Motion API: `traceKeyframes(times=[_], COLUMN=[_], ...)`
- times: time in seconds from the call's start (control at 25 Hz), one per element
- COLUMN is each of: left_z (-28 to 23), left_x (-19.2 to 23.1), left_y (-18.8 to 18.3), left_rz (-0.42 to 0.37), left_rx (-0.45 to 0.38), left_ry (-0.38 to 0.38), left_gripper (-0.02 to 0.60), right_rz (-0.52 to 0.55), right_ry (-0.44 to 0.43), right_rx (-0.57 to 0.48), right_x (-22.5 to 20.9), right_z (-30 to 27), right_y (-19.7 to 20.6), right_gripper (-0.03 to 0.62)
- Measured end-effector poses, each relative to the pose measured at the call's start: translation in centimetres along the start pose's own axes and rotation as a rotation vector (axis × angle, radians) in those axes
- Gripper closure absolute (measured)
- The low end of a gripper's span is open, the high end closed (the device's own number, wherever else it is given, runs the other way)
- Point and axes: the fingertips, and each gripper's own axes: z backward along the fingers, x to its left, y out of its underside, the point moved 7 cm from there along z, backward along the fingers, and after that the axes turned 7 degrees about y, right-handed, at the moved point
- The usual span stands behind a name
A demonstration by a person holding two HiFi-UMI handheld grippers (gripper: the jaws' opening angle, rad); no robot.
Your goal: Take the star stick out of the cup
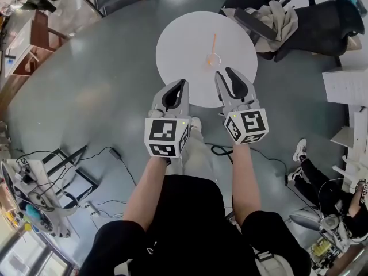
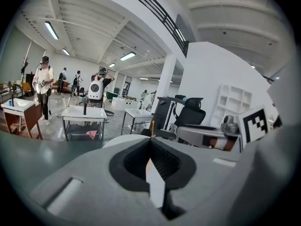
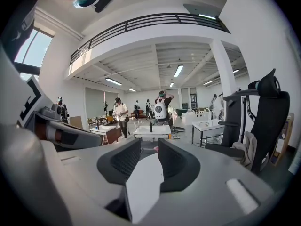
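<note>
From the head view, I see the star stick (image 1: 213, 43) leaning in the clear cup (image 1: 213, 58) on the round white counter (image 1: 178, 45). It is ahead of both tongs and touches neither. My right tongs (image 1: 223, 72) are nearer to it than my left tongs (image 1: 183, 85).

In the left gripper view, the left tongs (image 2: 149, 139) are pinched together with nothing in them. The orange stick (image 2: 153, 126) rises just beyond their tips.

In the right gripper view, the right tongs (image 3: 149, 142) stand wide, gripping nothing.
</note>
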Motion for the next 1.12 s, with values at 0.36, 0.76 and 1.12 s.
traceKeyframes(times=[0.36,0.76,1.12], left_z=[-2.2,-4.2,-4.7], left_x=[1.3,1.2,1.5], left_y=[3.0,4.9,5.8], left_rz=[0.058,0.096,0.116], left_rx=[0.054,0.107,0.125], left_ry=[-0.048,-0.062,-0.073], left_gripper=[0.578,0.578,0.578], right_rz=[0.032,0.01,0.042], right_ry=[-0.06,-0.056,-0.079], right_rx=[0.101,0.201,0.254], right_x=[-2.5,-4.9,-5.3], right_z=[-5.7,-10.8,-13.3], right_y=[3.3,6.1,7.1], right_gripper=[0.445,0.444,0.441])
